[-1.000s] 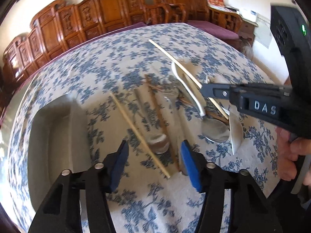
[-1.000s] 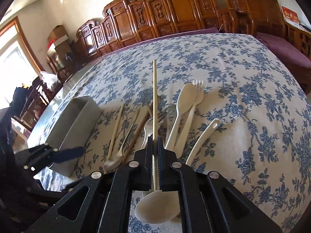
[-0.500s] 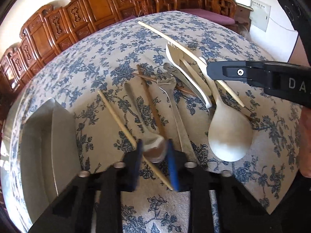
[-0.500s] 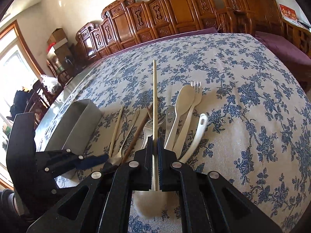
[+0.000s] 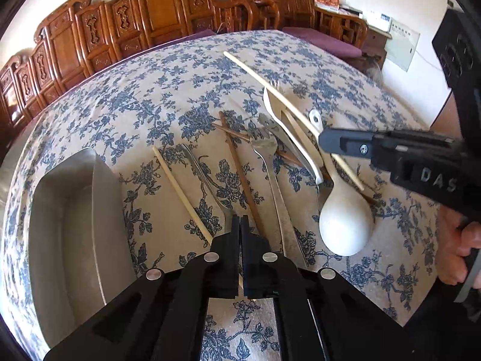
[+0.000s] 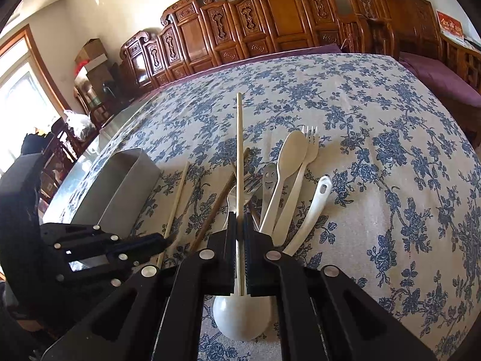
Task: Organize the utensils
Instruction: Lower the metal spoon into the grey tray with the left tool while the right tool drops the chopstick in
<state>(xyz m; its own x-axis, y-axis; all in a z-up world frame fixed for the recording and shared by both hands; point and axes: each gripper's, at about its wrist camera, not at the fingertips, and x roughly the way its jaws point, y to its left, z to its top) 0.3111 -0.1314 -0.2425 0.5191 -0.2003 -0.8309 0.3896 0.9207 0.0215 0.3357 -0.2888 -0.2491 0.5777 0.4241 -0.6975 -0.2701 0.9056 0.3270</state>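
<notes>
Item: left gripper. Open around the metal spoon a second ago; now pinched fully together over its bowl end, apparently gripping it, though the contact is hidden.

Item: right gripper. Unchanged, clamped on a pale chopstick held above the pile.

Item: metal tray. On the tabletop, just left of the spoon, holding nothing.

Item: remaining utensils. Right of the tray: second pale chopstick, brown chopstick, metal fork, white ladle.

Status: two pieces secured; transfer to the tray appears next.
</notes>
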